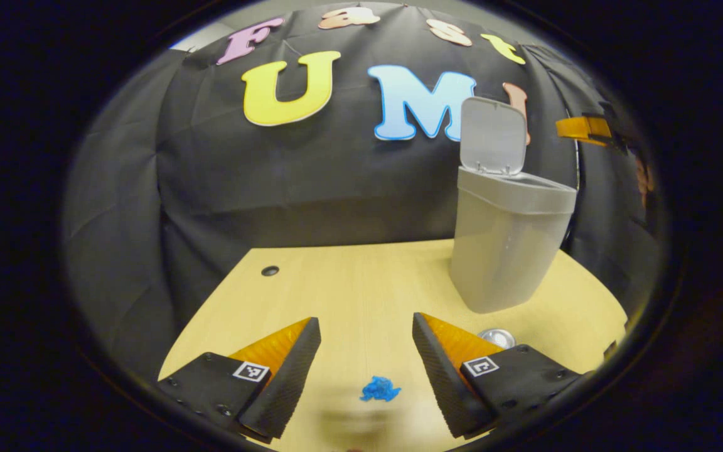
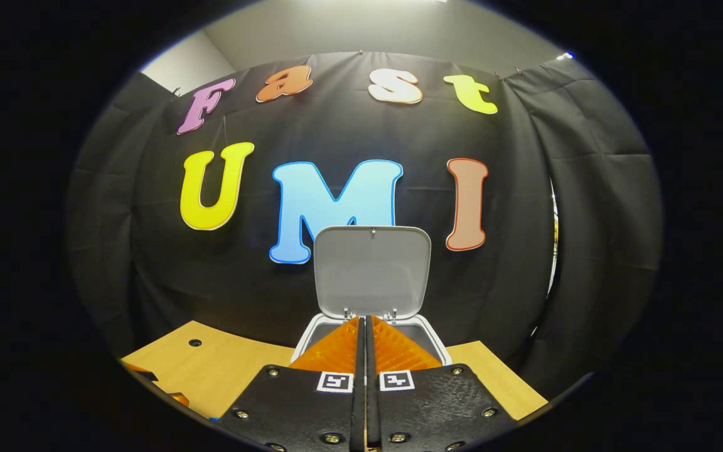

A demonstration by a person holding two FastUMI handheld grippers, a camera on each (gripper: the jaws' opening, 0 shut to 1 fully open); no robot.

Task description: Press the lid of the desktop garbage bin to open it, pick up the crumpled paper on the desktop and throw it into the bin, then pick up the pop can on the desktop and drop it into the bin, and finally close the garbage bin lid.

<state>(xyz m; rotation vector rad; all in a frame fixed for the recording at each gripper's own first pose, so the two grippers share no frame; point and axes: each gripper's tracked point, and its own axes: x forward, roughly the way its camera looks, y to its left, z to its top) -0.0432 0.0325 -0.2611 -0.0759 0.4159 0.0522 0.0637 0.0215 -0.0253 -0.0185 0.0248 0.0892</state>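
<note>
1. Ahead and to the right of the left gripper [image 1: 366,370] stands the garbage bin [image 1: 504,251], upright on the desktop [image 1: 349,289]. Its lid [image 1: 492,135] is raised on its hinge and stands near vertical. The opening step is judged complete.
2. In the right gripper view, the same bin's rim [image 2: 311,333] lies directly beyond and below the right gripper [image 2: 364,323], with the lid [image 2: 372,270] standing open behind the tips. This gripper sits over the front of the bin mouth; whether it touches the rim cannot be told.
3. Right gripper state: fingers drawn together with only a thin seam between them, nothing held between them.
4. Left gripper state: fingers spread wide apart, nothing between them but bare desktop and the paper below.
5. The pop can [image 1: 497,338] shows as a silvery round top just beyond the left gripper's right-hand finger, between that finger and the bin's base. It is on the desktop; the can step is judged outstanding.
6. The crumpled paper [image 1: 380,389], a small blue wad, lies on the desktop between the left gripper's two fingers, nearer its right-hand one and touching neither. It is somewhat blurred. The paper step is judged not yet done.
7. Remaining work, as judged: grasp the paper and drop it in, do the same with the can, then close the lid. The left gripper appears best placed for the paper.
</note>
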